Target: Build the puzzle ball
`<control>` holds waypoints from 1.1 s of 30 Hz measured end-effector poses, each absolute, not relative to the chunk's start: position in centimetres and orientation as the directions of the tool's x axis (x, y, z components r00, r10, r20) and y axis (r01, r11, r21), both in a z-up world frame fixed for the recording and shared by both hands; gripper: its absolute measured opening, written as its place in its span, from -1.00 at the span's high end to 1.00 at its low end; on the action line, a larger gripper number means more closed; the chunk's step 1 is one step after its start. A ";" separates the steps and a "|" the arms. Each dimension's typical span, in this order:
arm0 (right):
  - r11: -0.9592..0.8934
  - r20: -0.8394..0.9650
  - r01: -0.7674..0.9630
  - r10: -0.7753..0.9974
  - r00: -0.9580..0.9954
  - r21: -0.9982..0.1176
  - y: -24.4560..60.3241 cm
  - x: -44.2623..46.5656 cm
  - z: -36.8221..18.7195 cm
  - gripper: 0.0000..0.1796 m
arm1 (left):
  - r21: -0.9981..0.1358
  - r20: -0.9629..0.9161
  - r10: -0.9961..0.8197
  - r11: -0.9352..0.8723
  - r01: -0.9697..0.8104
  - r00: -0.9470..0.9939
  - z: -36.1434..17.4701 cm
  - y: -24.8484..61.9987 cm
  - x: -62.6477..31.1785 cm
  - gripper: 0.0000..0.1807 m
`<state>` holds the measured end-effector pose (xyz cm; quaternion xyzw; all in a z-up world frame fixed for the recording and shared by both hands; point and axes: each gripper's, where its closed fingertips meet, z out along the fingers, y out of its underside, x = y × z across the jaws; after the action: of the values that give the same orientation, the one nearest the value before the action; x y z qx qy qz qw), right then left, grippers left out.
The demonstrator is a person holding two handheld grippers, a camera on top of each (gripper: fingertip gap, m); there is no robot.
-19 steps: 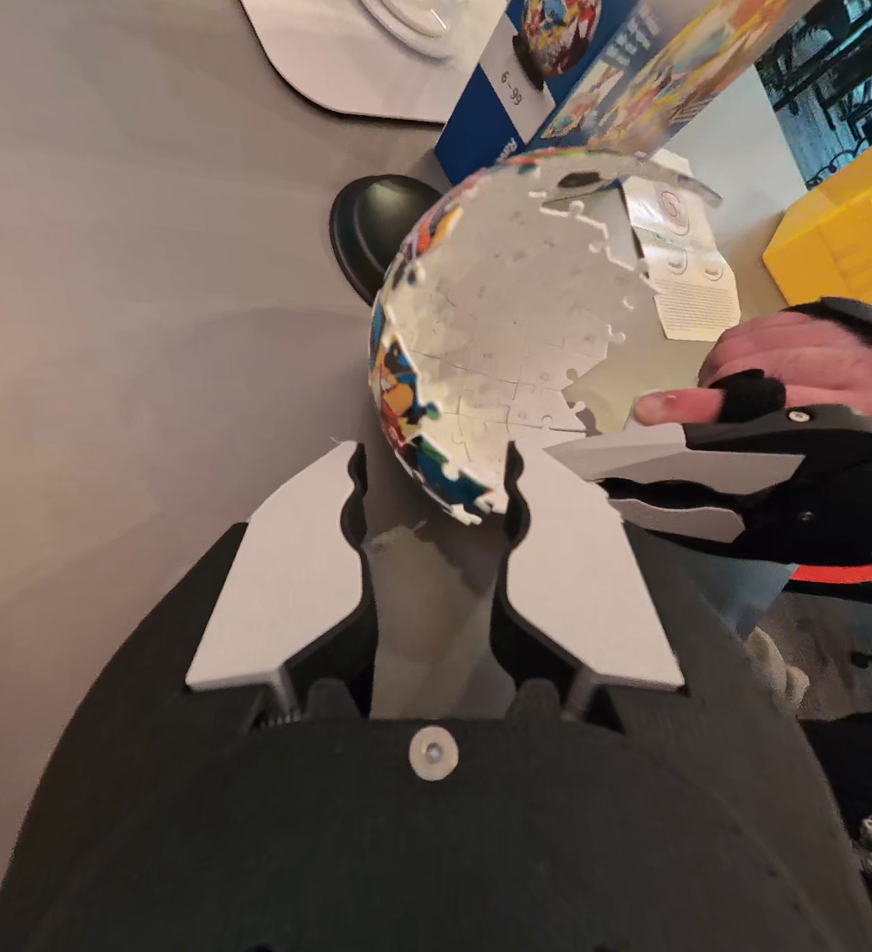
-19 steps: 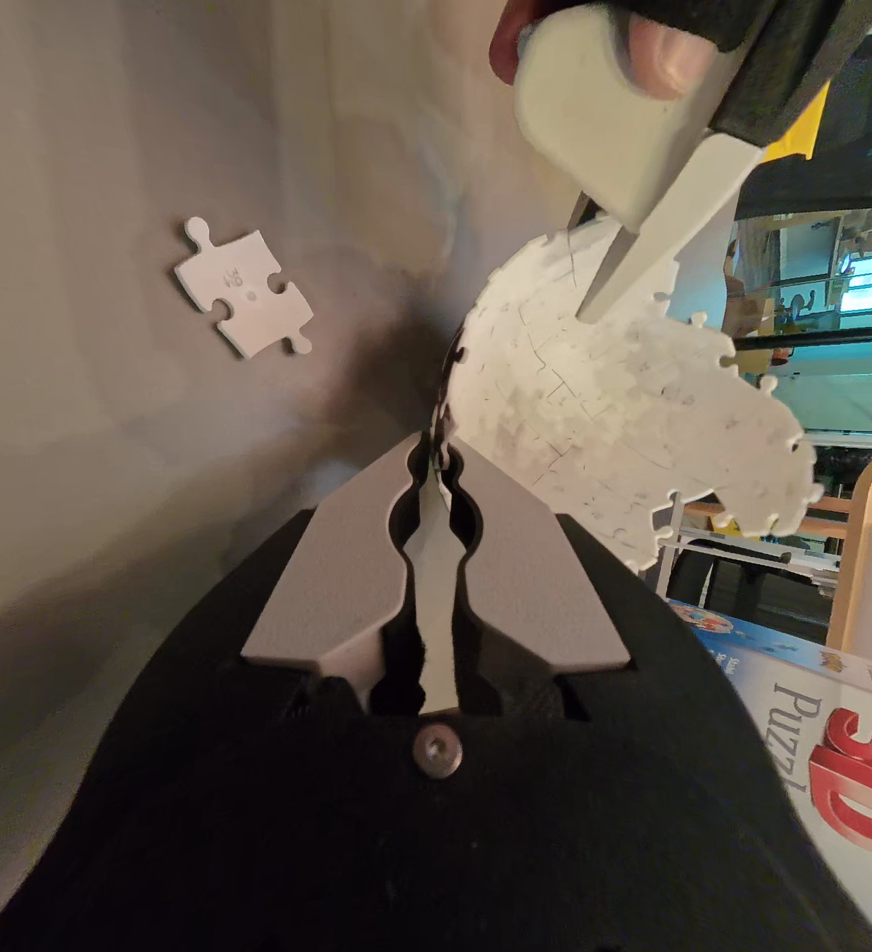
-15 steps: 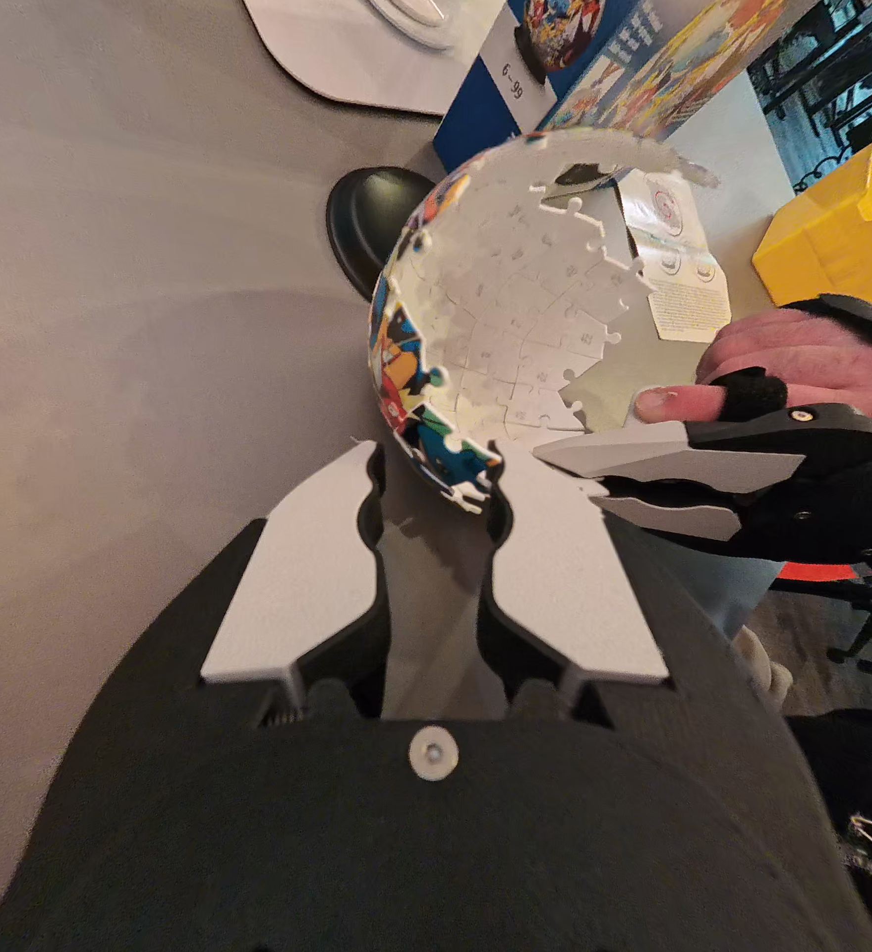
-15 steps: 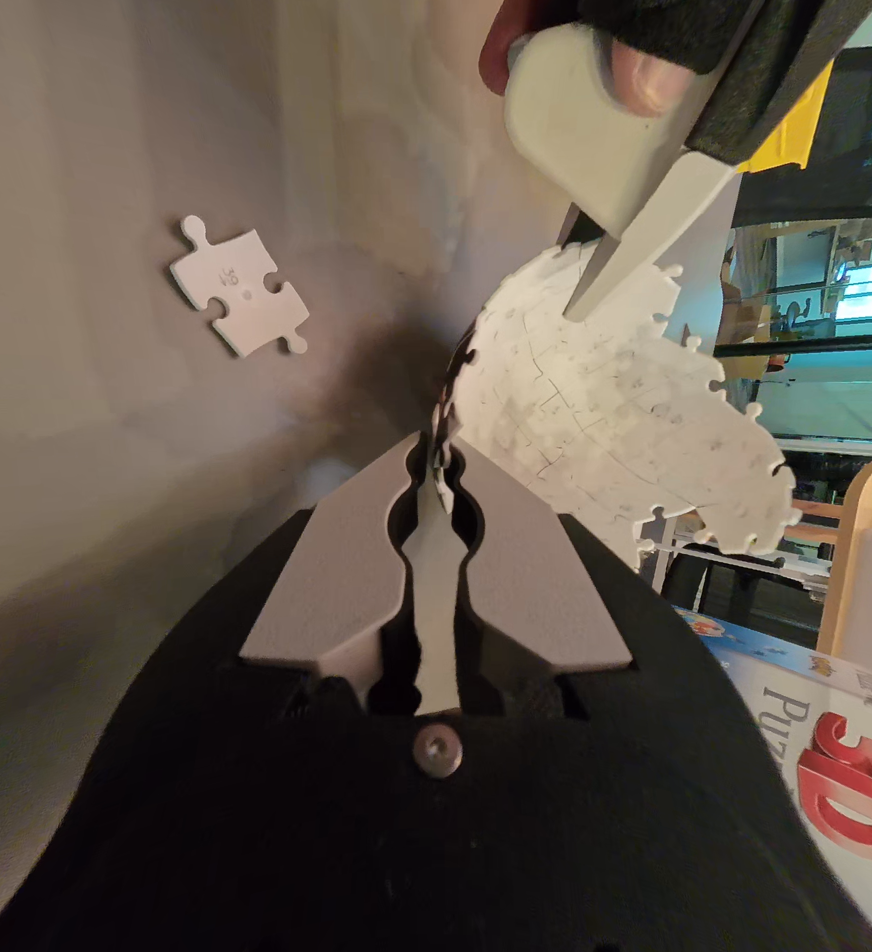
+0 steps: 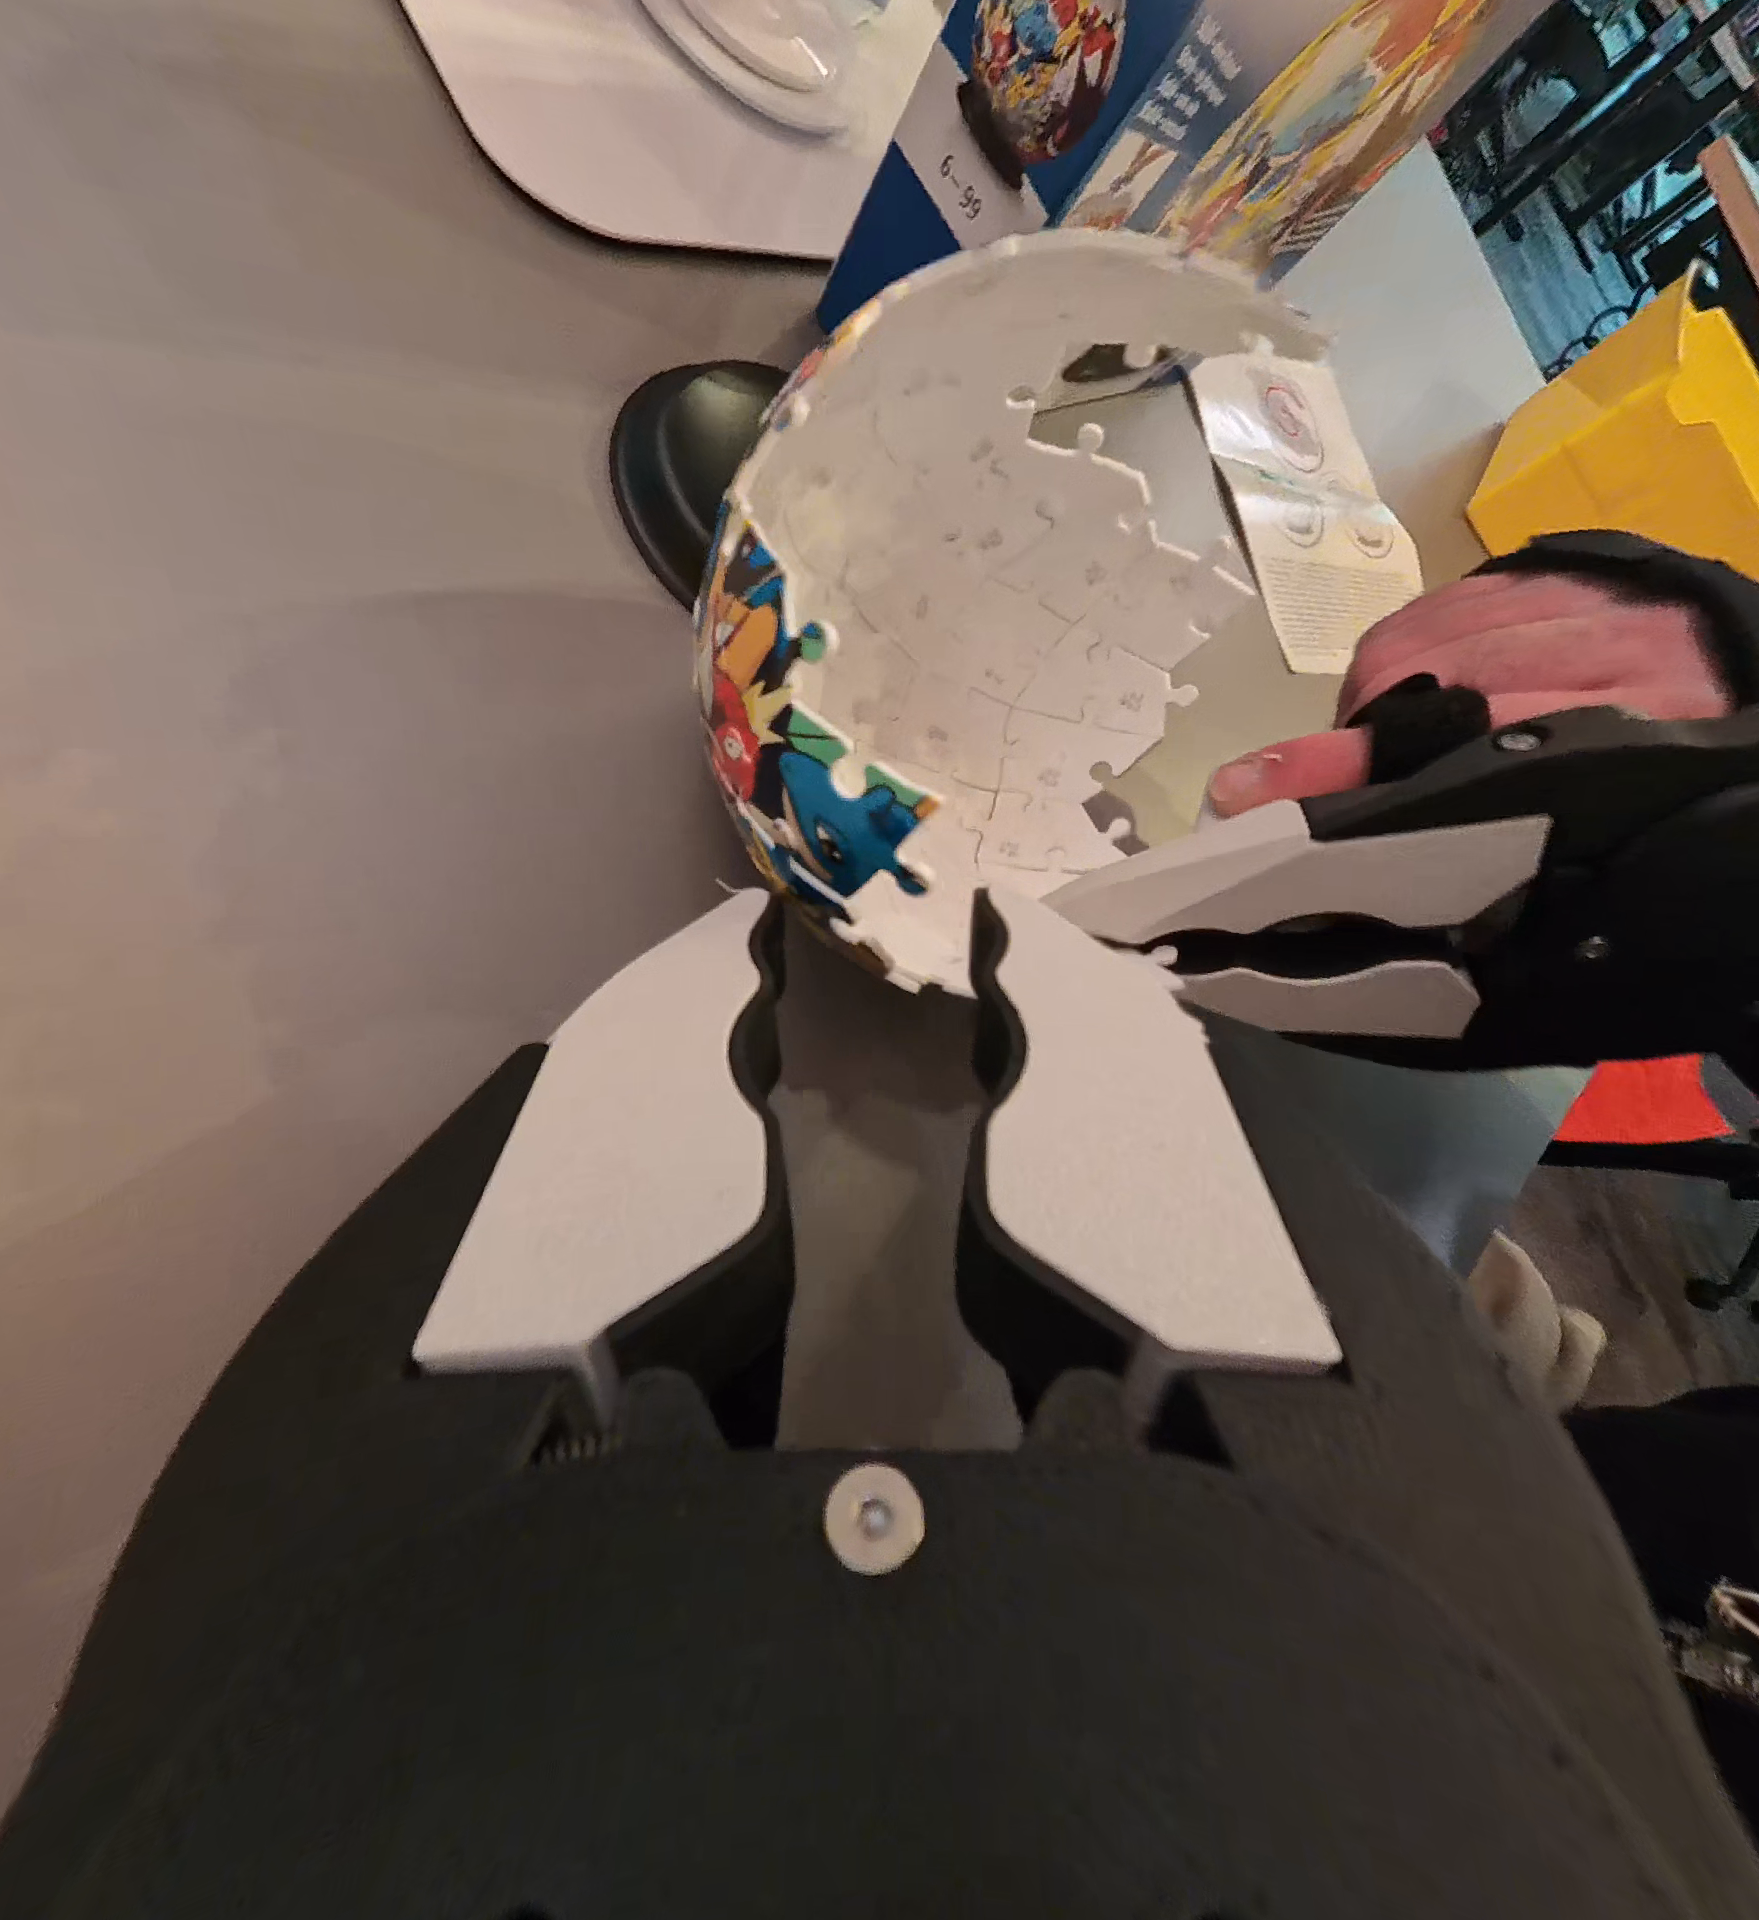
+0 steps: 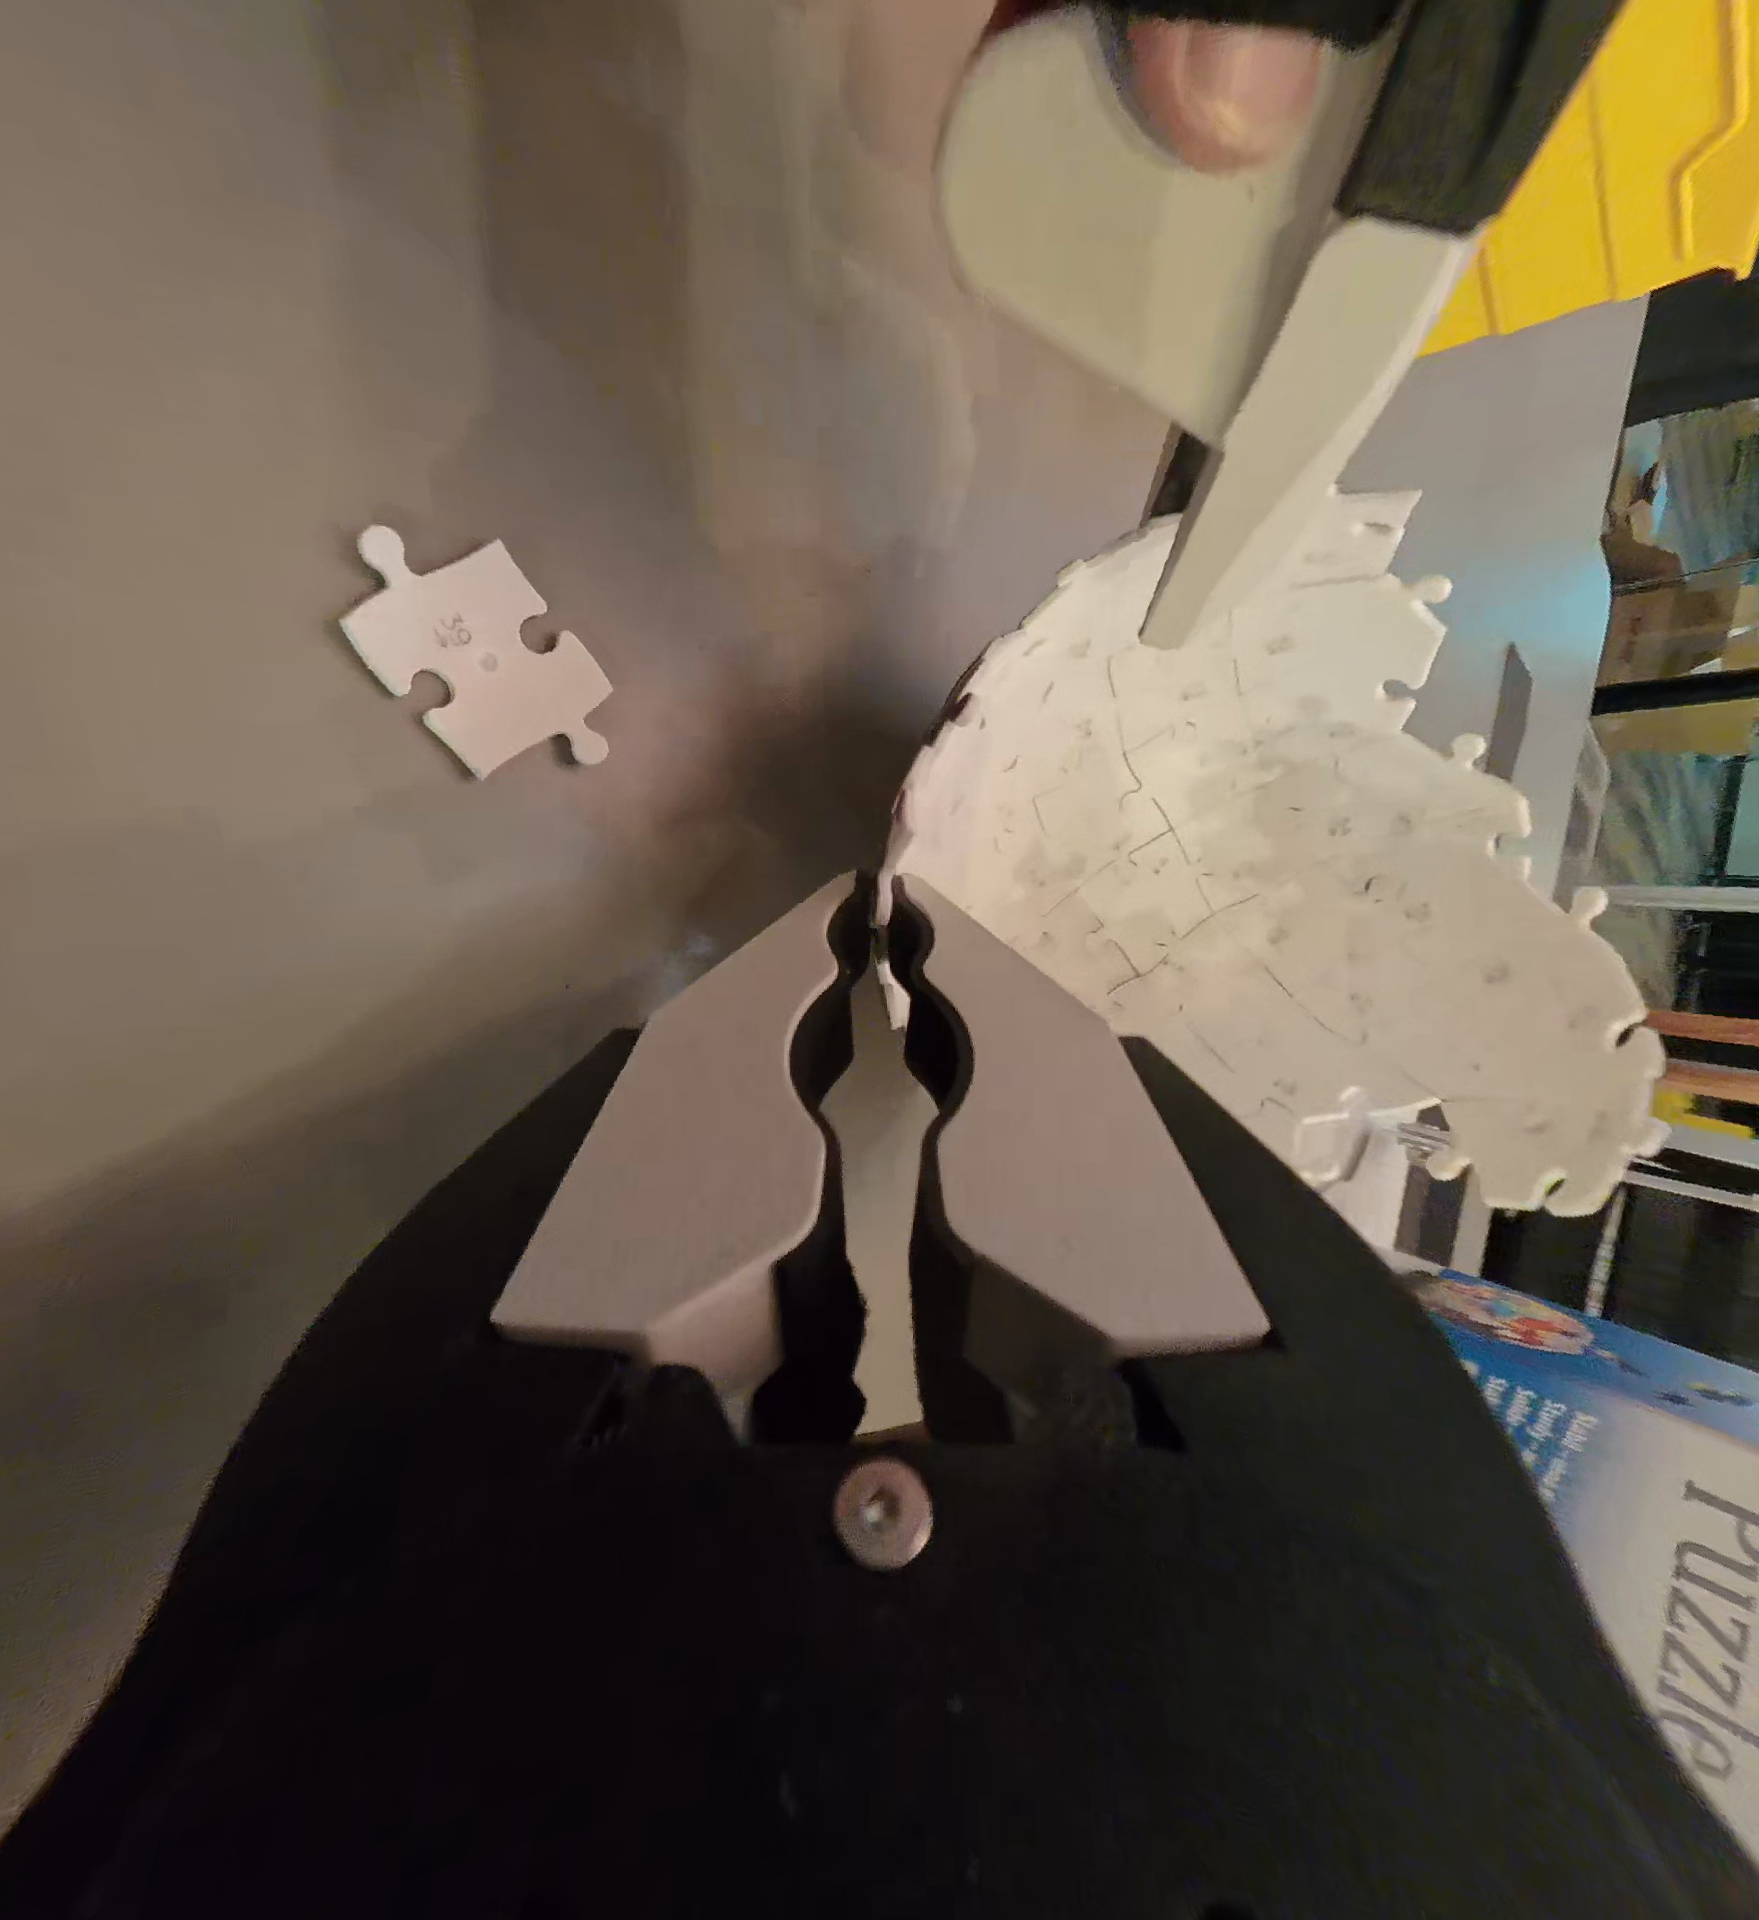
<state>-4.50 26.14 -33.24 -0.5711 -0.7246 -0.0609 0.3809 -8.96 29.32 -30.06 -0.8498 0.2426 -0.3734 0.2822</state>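
1. The right gripper point(image 6: 880, 914) is closed almost fully, pinching the jagged lower rim of the half-built ball point(image 6: 1218, 852). It holds the shell up off the grey table point(image 6: 179, 935).
2. The left gripper point(image 5: 870, 925) is open about halfway and grips nothing. One of its fingers point(image 5: 1093, 1091) touches or nearly touches the ball's lower edge; which one is unclear.
3. Risk: the grip is on a thin rim only. A twist or a bump from the left fingers would likely pop pieces loose or tip the shell.
4. Risk: the ball's ragged open edge faces the right hand point(image 5: 1540, 655). A snag there could split seams.
5. A loose piece point(image 6: 475, 655) lies white side up, well apart on open table.
6. A black stand point(image 5: 688, 468), a box point(image 5: 1114, 135) and a yellow bin point(image 5: 1664, 468) crowd the far side.
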 end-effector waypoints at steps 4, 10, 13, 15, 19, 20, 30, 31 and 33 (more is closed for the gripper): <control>0.329 0.609 0.870 0.792 -0.042 -0.368 26.2 -4.4 -33.1 1.00 | -0.707 0.406 -0.677 -0.658 -0.257 0.614 -29.3 28.4 -9.7 0.60; 0.327 0.605 0.869 0.795 -0.041 -0.371 26.2 -4.2 -33.0 1.00 | -0.804 -0.048 -0.813 -0.313 -0.505 0.580 -26.7 25.7 -9.9 0.68; 0.337 0.608 0.868 0.792 -0.051 -0.365 26.1 -4.2 -33.1 1.00 | -0.765 -0.283 -0.870 -0.049 -0.642 0.403 -26.4 23.4 -7.6 0.62; 0.338 0.605 0.866 0.795 -0.053 -0.369 26.0 -4.2 -33.1 1.00 | -0.674 -0.465 -0.837 0.123 -0.729 0.289 -27.0 23.2 -6.5 0.63; 0.348 0.604 0.861 0.795 -0.062 -0.370 25.9 -4.2 -33.1 1.00 | -0.593 -0.531 -0.829 0.214 -0.776 0.177 -29.0 23.8 -4.7 0.63; 0.353 0.604 0.859 0.794 -0.066 -0.371 25.8 -4.2 -33.1 1.00 | -0.557 -0.555 -0.818 0.231 -0.798 0.151 -29.6 24.3 -4.7 0.63; 0.402 0.618 0.837 0.780 -0.101 -0.371 25.4 -3.8 -33.3 1.00 | -0.470 -0.587 -0.809 0.336 -0.816 0.005 -31.6 24.5 -4.0 0.81; 0.408 0.619 0.835 0.778 -0.106 -0.370 25.4 -3.8 -33.3 1.00 | -0.472 -0.592 -0.806 0.342 -0.812 0.005 -31.6 24.4 -3.8 0.81; 0.412 0.617 0.830 0.780 -0.108 -0.376 25.4 -3.7 -33.3 1.00 | -0.468 -0.595 -0.803 0.332 -0.819 0.015 -31.8 24.7 -3.8 0.79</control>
<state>-3.67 25.43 -33.31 -0.5413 -0.7436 -0.0322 0.3911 -3.83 24.71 -31.77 -0.5781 0.7017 0.0094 0.4164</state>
